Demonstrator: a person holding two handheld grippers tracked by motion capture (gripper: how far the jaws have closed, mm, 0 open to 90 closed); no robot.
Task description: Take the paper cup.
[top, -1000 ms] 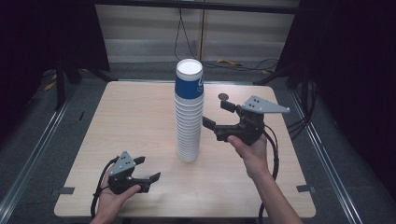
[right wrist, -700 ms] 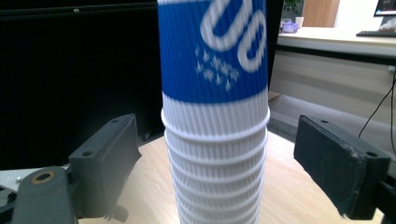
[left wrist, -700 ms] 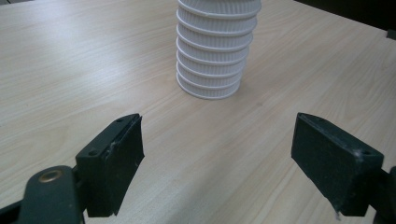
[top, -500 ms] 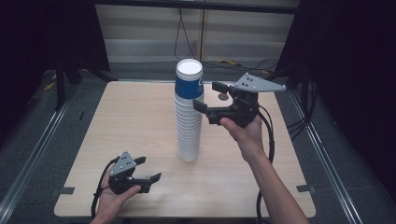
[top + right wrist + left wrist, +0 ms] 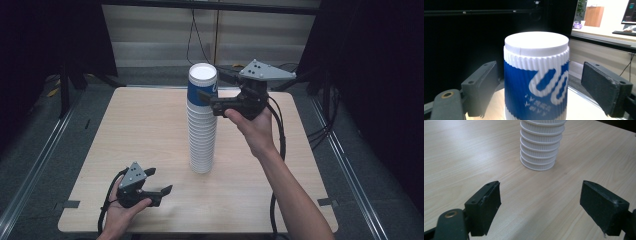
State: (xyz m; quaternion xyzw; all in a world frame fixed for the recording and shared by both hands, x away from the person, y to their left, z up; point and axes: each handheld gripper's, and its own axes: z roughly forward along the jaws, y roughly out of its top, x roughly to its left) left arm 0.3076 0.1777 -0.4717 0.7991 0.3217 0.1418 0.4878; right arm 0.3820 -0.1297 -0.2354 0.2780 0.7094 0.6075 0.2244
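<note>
Jaws apart beside blue top cup, right gripper, white stack below

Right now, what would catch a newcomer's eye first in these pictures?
A tall stack of white ribbed paper cups stands mid-table, topped by a blue-and-white cup. The right gripper is raised to that top cup, its open jaws on either side, not touching. The left gripper rests low near the table's front edge, jaws open.

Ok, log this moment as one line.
right hand-held gripper: open, jaws either side of top blue cup | left hand-held gripper: open, low near table edge | cup stack: upright
</note>
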